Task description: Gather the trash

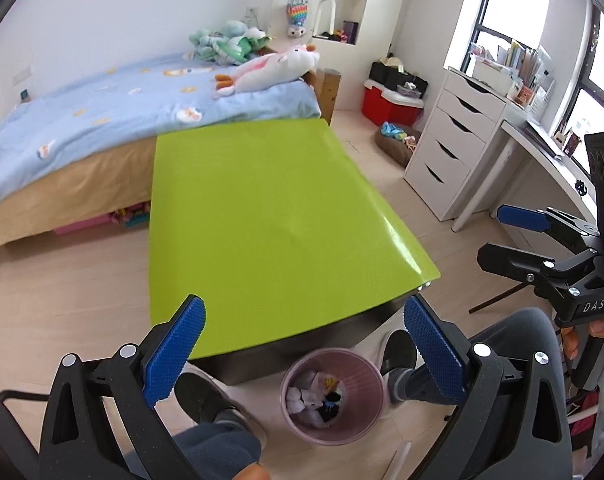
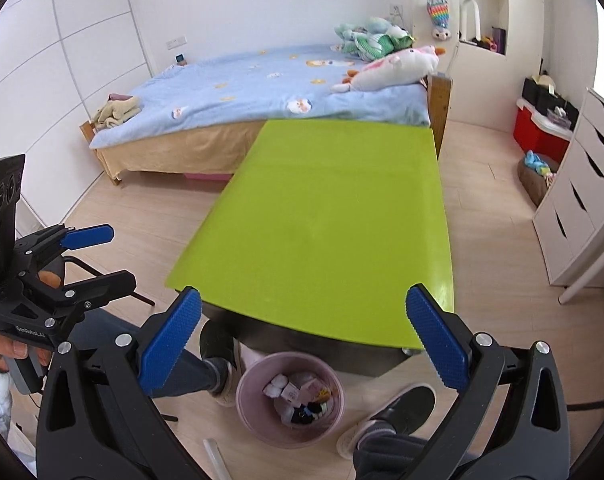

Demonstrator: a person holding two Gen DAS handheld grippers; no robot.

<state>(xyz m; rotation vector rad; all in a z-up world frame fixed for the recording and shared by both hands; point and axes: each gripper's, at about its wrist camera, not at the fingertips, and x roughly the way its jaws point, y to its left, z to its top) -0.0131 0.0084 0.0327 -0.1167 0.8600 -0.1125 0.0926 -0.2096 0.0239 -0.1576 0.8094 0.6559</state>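
Your left gripper (image 1: 304,344) has its jaws spread wide with nothing between the blue ribbed pads (image 1: 174,354). Your right gripper (image 2: 302,338) is likewise wide apart and empty, its own blue pads (image 2: 438,340) framing the near edge of the table.

Seen from the left wrist, your right gripper sits off to the right, and white lettering on its black body reads "DAS" (image 1: 593,306). Seen from the right wrist, the left gripper's body carries a small white label (image 2: 30,330) that looks like "GenRobot.AI", though the print is too small to be sure.

Below and between the jaws stands the pink waste bin (image 1: 366,428) on the floor, just beside the near edge of the lime-green table (image 1: 270,208). The trash (image 2: 298,398) lies inside it: white crumpled wads, a pale little box whose print cannot be read, and some dark and yellow scraps. Your shoes (image 2: 402,408) rest on either side of the bin.

Beyond the table you see the bed (image 1: 102,108) with a blue patterned cover and plush toys (image 1: 270,68), a white drawer unit (image 1: 450,148), and a red box (image 1: 386,104) against the wall.
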